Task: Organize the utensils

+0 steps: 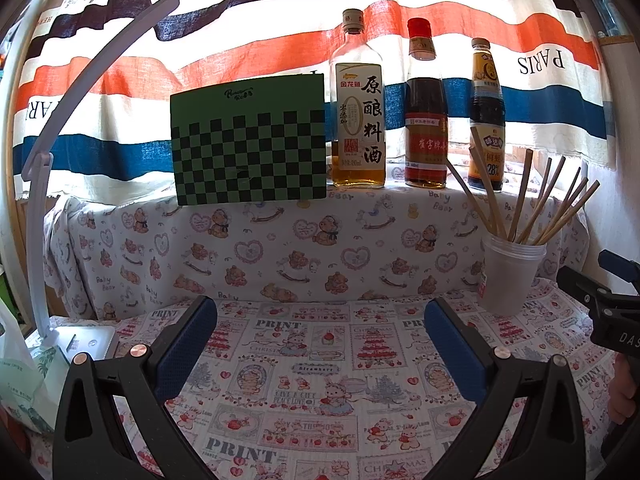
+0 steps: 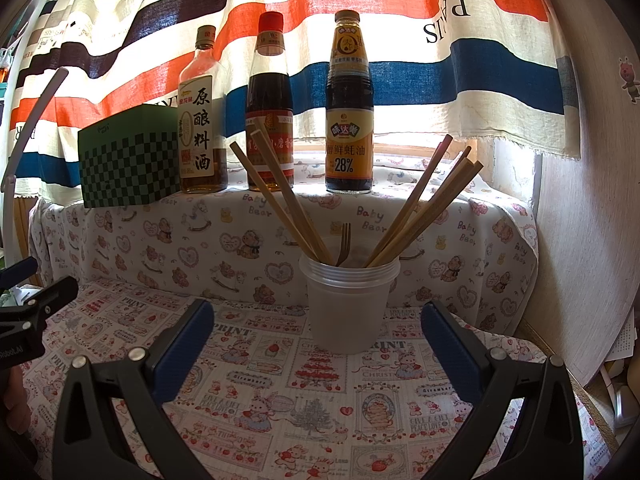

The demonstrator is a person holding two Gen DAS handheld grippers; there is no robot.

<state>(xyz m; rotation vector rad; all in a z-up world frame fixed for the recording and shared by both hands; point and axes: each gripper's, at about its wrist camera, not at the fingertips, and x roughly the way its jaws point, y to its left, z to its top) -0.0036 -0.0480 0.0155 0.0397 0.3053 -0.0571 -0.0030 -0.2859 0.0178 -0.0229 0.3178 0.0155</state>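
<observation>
Oyster sauce bottle (image 2: pixel 349 120) reads "28%"; curtain (image 2: pixel 440 20) "PARIS" (mirrored)

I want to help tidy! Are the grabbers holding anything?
No. The left gripper and the right gripper are both open and empty.

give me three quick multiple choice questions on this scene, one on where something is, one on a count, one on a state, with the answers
1. Where do the chopsticks stand?
A. in the plastic cup
B. flat on the tablecloth
C. on the ledge by the bottles

2. How many bottles stand on the ledge?
A. two
B. three
C. five

3. How is the right gripper?
A. shut on a chopstick
B. shut on the cup
C. open, holding nothing

Answers:
1. A, since the chopsticks fan out from the cup's mouth, beside a fork.
2. B, namely the cooking wine bottle, the red-capped bottle and the oyster sauce bottle.
3. C, as its jaws stand wide apart over bare tablecloth.
</observation>
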